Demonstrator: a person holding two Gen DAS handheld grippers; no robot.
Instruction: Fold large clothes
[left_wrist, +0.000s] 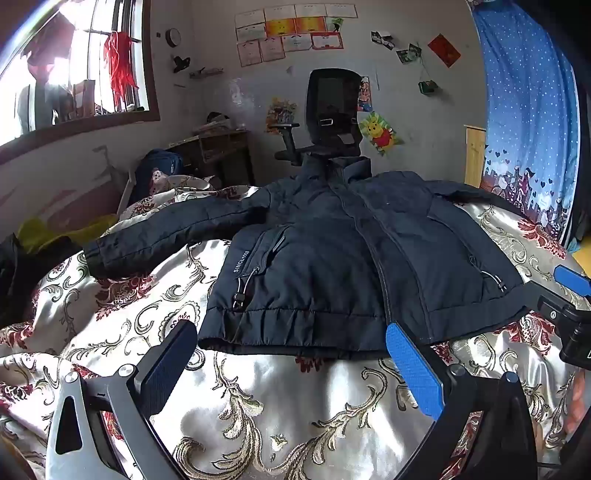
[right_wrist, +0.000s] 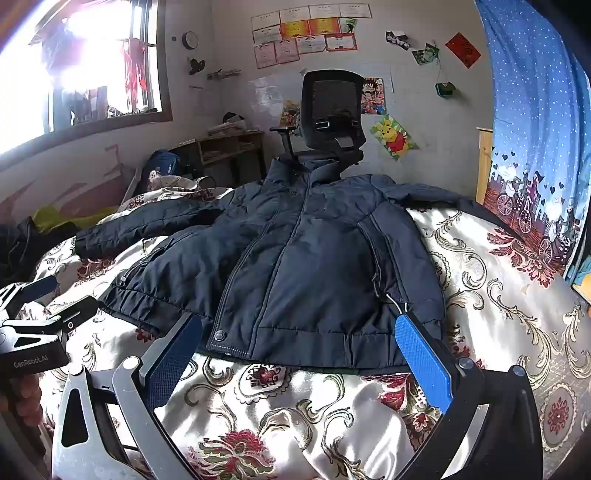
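1. Dark navy padded jacket (left_wrist: 332, 258) lies front-up, zipped, spread flat on the bed's shiny cream quilt with red-and-gold floral print (left_wrist: 258, 398). Collar points at the far edge of the bed, hem runs along the near side.
2. One sleeve stretches out toward the bed's left edge, cuff resting on the quilt. The other sleeve trails off toward the far right corner.
3. Left gripper (left_wrist: 291, 369): blue-padded fingers spread wide, nothing between them but quilt. The jacket hem sits just beyond the fingertips; the right-hand pad (left_wrist: 413, 369) overlaps the hem edge in view, contact can't be confirmed.
4. Right gripper (right_wrist: 299, 363): fingers wide apart too, empty. The hem near the front snap lies just past the tips; the right pad (right_wrist: 421, 358) stands in front of the hem by the pocket drawcord, touching or not I can't tell.
5. Both grippers are side by side at the near edge of the bed, tilted down at the hem, left one on the left half, right one on the right half.
6. Black mesh office chair (right_wrist: 332, 110) stands behind the collar, past the far edge of the bed.
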